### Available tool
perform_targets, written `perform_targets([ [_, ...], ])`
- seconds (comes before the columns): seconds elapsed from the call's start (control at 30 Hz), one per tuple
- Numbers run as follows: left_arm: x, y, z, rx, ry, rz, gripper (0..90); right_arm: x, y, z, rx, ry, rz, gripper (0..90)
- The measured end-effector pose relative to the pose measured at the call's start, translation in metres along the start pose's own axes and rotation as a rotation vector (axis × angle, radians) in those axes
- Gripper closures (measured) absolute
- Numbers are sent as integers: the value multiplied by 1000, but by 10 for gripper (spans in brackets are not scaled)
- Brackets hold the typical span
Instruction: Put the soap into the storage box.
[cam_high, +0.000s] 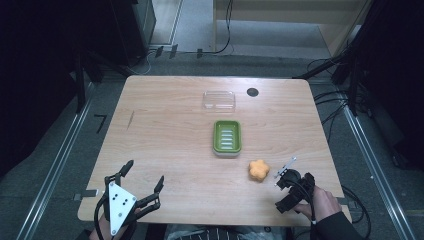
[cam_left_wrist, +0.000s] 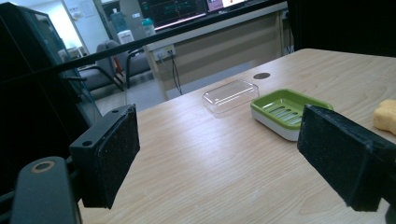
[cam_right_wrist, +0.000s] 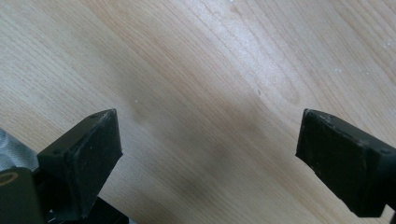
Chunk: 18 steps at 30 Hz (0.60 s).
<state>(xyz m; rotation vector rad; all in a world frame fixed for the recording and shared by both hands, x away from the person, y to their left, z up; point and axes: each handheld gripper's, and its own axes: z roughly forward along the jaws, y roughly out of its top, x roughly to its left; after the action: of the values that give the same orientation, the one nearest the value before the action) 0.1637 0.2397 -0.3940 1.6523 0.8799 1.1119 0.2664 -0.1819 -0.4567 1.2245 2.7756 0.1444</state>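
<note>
Wood table (cam_high: 165, 130) is lit dimly. Soap (cam_high: 259, 170) lies just right of and nearer than the green dish (cam_high: 227, 136). Both right gripper (cam_right_wrist: 208, 154) and left gripper (cam_high: 145, 177) are held wide open, empty. Soap should be approached squarely, gripped gently.

Two black two-jaw grippers with flat, rough dark pads. The left gripper (cam_high: 145, 181) carries a grey three-cornered plate dotted with small holes. The right gripper (cam_high: 286, 172) trails a black cable past a dark sleeve (cam_high: 336, 226).
</note>
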Motion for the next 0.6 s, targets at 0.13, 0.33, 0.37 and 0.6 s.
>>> perform_targets([
  [0.13, 1, 0, 0, -5, 3, -10, 130, 1, 1, 1, -1, -6, -14, 72],
  [0.33, 0, 0, 2, 15, -7, 4, 130, 0, 2, 1, -4, -4, -7, 72],
  [0.37, 0, 0, 2, 11, 2, -6, 130, 0, 3, 2, -8, -5, -11, 72],
  [0.6, 0, 1, 2, 13, -2, -2, 130, -1, 5, 5, -11, 5, -19, 70],
])
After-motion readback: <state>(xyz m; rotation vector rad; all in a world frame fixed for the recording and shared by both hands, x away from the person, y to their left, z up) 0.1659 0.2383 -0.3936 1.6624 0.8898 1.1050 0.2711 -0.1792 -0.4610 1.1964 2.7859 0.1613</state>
